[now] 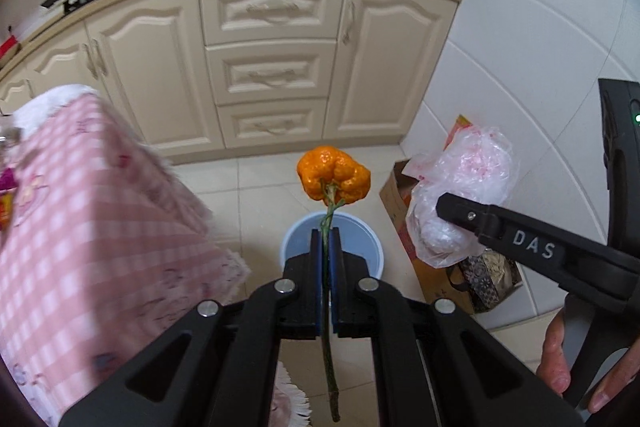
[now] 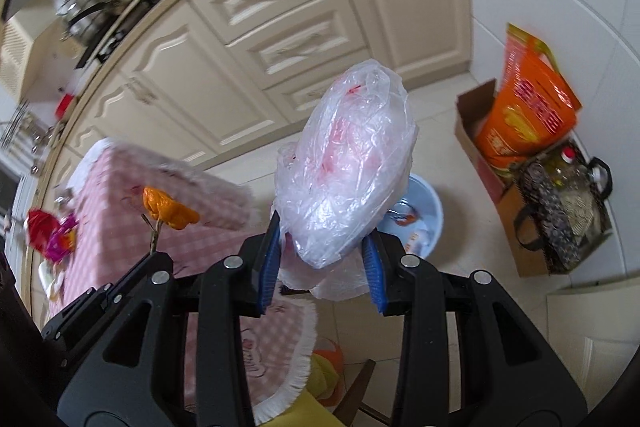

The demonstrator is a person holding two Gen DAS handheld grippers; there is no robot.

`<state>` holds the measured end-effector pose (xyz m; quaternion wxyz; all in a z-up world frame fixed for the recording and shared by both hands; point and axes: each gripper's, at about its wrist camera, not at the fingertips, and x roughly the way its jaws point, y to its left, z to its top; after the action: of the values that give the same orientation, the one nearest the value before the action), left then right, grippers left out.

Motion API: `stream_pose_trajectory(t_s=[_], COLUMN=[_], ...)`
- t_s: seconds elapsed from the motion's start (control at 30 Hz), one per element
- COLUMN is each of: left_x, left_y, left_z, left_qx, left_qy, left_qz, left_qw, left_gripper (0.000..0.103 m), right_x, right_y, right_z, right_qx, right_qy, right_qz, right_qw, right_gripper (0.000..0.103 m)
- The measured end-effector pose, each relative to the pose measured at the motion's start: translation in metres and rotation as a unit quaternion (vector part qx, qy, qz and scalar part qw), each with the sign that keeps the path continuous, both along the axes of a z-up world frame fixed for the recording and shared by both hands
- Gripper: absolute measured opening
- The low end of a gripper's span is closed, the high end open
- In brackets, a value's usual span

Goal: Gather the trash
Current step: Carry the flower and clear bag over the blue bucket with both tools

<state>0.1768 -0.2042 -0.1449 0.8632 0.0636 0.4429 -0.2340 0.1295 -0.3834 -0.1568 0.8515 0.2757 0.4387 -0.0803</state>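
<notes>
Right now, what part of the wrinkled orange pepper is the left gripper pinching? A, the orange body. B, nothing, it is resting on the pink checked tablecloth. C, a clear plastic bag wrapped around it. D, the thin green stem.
D: the left gripper is shut on the thin green stem, which runs between its blue pads, and the wrinkled orange pepper hangs beyond the fingertips over the pale blue bucket.

- The floor of pale beige square tiles point(image 1: 264, 175) carries a round light blue plastic bin point(image 1: 370, 247), standing near the cream cabinets.
- To the right, by the white wall, stands an open brown cardboard box point(image 2: 508, 211) with an orange printed bag point(image 2: 524, 119) inside.
- A dark patterned tote bag point(image 2: 560, 223) stands just beside this box.
</notes>
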Motion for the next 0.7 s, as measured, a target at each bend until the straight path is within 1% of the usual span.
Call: stream_pose_trajectory(t_s=[0.1, 0.23, 0.4, 0.57, 0.6, 0.63, 0.7], left_x=[0.014, 0.03, 0.046, 0.058, 0.06, 0.059, 0.061], left_y=[-0.019, -0.039, -0.061, -0.077, -0.078, -0.078, -0.075], left_z=[-0.017, -0.036, -0.055, -0.068, -0.07, -0.072, -0.073], left_qx=[0.003, 0.008, 0.022, 0.031, 0.029, 0.025, 0.01], left_qy=[0.026, 0.048, 0.063, 0.072, 0.076, 0.083, 0.088], left_qz=[-0.007, -0.015, -0.022, -0.037, -0.035, -0.034, -0.035], left_qw=[0.9996, 0.9987, 0.9975, 0.9962, 0.9961, 0.9957, 0.9955], left_gripper=[0.003, 0.003, 0.003, 0.005, 0.007, 0.025, 0.052], right_x=[0.005, 0.009, 0.012, 0.013, 0.014, 0.015, 0.015], right_y=[-0.015, -0.034, -0.049, -0.059, -0.061, -0.062, -0.063], right_z=[-0.009, -0.021, -0.032, -0.042, -0.043, -0.043, -0.043], right_qx=[0.002, 0.005, 0.006, 0.009, 0.011, 0.011, 0.012], right_qy=[0.012, 0.026, 0.037, 0.046, 0.046, 0.046, 0.044], right_qz=[-0.008, -0.016, -0.027, -0.037, -0.038, -0.038, -0.037], right_qw=[1.0, 1.0, 0.999, 0.998, 0.998, 0.998, 0.998], right_gripper=[0.036, 0.036, 0.036, 0.036, 0.036, 0.036, 0.036])
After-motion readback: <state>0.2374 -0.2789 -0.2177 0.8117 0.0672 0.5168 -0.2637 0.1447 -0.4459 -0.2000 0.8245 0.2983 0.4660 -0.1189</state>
